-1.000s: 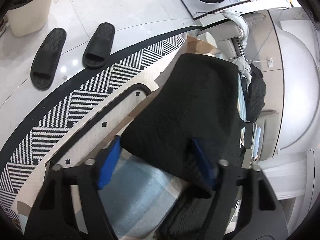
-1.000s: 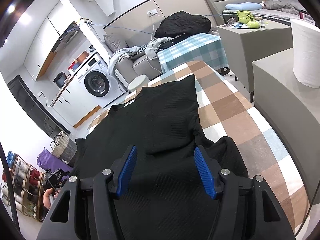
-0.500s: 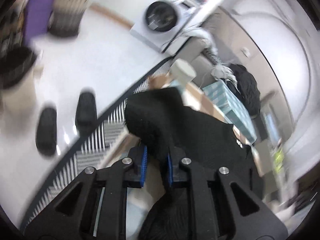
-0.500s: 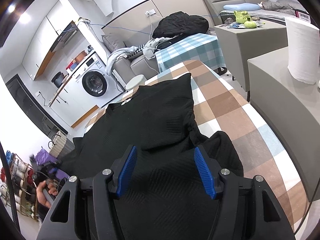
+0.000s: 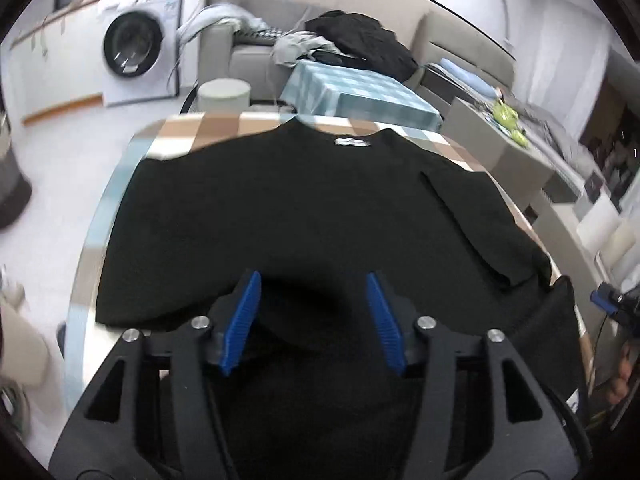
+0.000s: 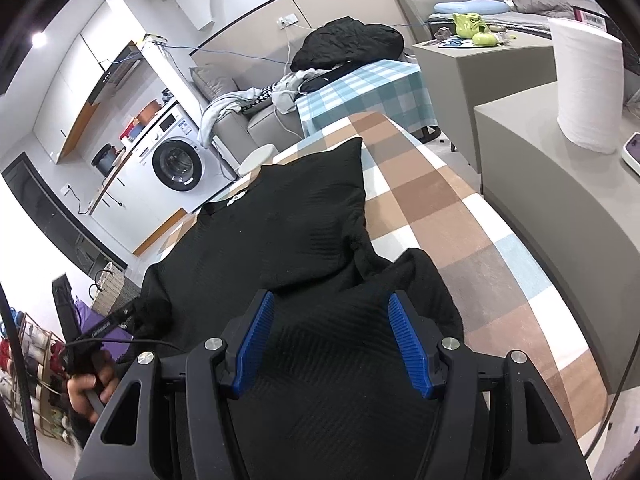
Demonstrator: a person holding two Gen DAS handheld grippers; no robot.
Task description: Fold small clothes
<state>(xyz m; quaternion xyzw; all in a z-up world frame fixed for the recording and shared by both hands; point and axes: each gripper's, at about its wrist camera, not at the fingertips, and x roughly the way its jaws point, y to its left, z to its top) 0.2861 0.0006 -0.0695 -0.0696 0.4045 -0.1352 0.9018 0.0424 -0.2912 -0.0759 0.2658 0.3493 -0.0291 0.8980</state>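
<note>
In the left wrist view, the left gripper (image 5: 314,316) sits at the lower centre with its blue pads apart; its jaws have just been opening, and they press on nothing, with only the black top (image 5: 304,208) lying beneath them. The top spreads across the middle of the frame on a checked tablecloth (image 5: 224,128), its white neck label toward the upper centre. A washing machine (image 5: 136,56) stands at the upper left.

In the right wrist view, the right gripper (image 6: 334,346) hangs at the lower centre, pads spread wide over the black top (image 6: 288,240), gripping nothing. One sleeve is folded over the body. A paper roll (image 6: 586,84) stands at the upper right.
</note>
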